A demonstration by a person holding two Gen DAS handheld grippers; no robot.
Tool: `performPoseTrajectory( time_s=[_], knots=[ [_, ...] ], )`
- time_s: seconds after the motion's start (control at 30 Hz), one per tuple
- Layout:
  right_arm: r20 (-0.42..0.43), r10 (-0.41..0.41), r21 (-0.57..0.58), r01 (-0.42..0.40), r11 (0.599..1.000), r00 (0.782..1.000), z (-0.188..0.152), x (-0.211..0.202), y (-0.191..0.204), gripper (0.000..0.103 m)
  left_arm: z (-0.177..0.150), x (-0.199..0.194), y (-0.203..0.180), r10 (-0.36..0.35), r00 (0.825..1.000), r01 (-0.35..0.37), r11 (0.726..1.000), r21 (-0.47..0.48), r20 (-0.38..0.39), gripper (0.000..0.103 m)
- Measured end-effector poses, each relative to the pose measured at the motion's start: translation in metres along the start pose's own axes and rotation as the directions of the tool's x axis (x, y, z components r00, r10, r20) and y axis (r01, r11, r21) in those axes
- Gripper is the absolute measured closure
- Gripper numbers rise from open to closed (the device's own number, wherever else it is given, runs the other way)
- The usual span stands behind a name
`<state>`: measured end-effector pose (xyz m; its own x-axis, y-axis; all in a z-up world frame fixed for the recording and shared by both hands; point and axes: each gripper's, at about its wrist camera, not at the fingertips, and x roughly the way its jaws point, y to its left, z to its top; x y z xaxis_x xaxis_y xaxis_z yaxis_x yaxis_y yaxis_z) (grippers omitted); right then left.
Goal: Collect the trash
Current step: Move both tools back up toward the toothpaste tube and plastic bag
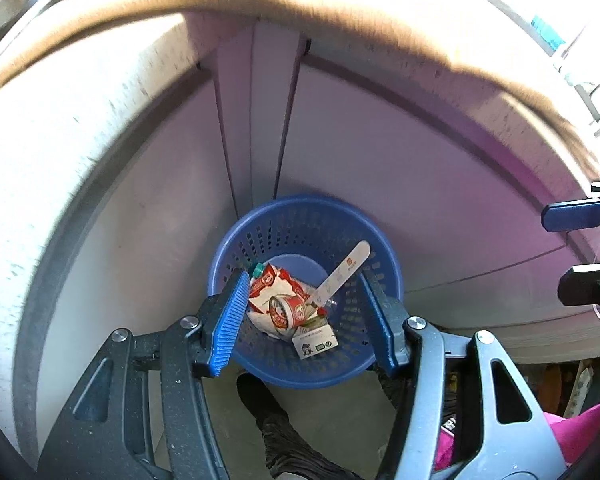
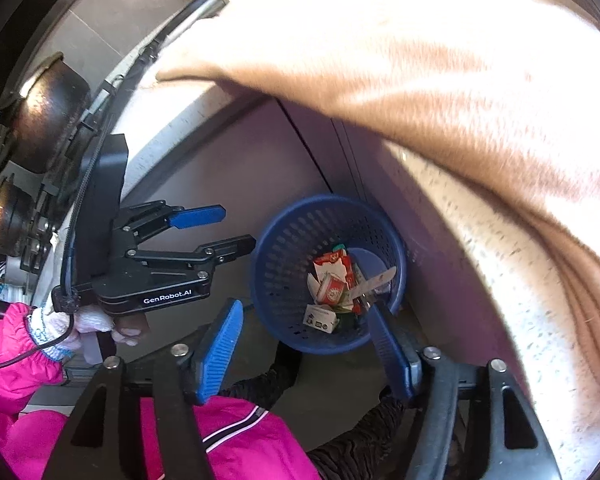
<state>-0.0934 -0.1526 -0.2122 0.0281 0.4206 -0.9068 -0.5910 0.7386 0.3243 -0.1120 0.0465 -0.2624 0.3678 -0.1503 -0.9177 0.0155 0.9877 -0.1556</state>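
Note:
A blue perforated basket (image 1: 296, 228) (image 2: 292, 240) stands on the floor against a white cabinet. Inside lie a red-and-white wrapper (image 1: 270, 280), a round red-and-white cup (image 1: 290, 312) (image 2: 332, 290), a flat white stick (image 1: 346, 268) (image 2: 376, 280) and a small white box (image 1: 314, 340) (image 2: 320, 318). High above the basket my left gripper (image 1: 303, 280) (image 2: 239, 227) is open, with nothing between its blue pads. My right gripper (image 2: 305, 306) (image 1: 552, 252) hangs over the basket too, open and holding nothing.
A tan cloth (image 2: 420, 60) (image 1: 260, 0) drapes over the white counter above the cabinet doors (image 1: 380, 160). Dark pots (image 2: 48, 112) sit at the left. The person's pink sleeve (image 2: 12, 348) and dark shoes (image 1: 268, 412) are close to the basket's near side.

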Motion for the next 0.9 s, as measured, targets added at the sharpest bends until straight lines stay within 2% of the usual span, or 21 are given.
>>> performPoseTrajectory(
  time_s=[0.13, 0.3, 0.4, 0.47, 0.57, 0.8, 0.9],
  knots=[
    [0.04, 0.02, -0.004, -0.02, 1.0, 0.999, 0.006, -0.021, 0.004, 0.025, 0.009, -0.022, 0.001, -0.01, 0.999, 0.01, 1.0, -0.011, 0.048, 0.046],
    [0.097, 0.045, -0.009, -0.044, 0.999, 0.994, 0.017, -0.052, 0.003, 0.022, 0.029, -0.056, -0.001, -0.016, 0.991, 0.019, 1.0, -0.024, 0.134, 0.046],
    [0.137, 0.054, -0.012, -0.053, 0.999, 0.989, 0.027, -0.073, -0.001, 0.021, 0.042, -0.074, -0.005, 0.003, 0.983, 0.001, 1.0, -0.019, 0.185, 0.046],
    [0.167, 0.053, -0.012, -0.051, 0.999, 0.984, 0.035, -0.087, -0.005, 0.019, 0.056, -0.085, -0.007, 0.003, 0.976, 0.002, 1.0, -0.023, 0.218, 0.046],
    [0.214, 0.05, 0.001, -0.051, 0.999, 0.976, 0.048, -0.105, -0.015, 0.017, 0.078, -0.096, -0.009, -0.007, 0.969, 0.017, 0.999, -0.042, 0.245, 0.034],
    [0.31, -0.005, 0.059, -0.014, 0.998, 0.951, 0.093, -0.141, -0.06, 0.013, 0.142, -0.1, -0.016, -0.02, 0.959, 0.047, 0.995, -0.092, 0.283, 0.029],
    [0.338, -0.032, 0.094, 0.0, 0.996, 0.94, 0.114, -0.151, -0.086, 0.012, 0.172, -0.095, -0.023, -0.025, 0.955, 0.05, 0.996, -0.08, 0.294, 0.029]
  ],
)
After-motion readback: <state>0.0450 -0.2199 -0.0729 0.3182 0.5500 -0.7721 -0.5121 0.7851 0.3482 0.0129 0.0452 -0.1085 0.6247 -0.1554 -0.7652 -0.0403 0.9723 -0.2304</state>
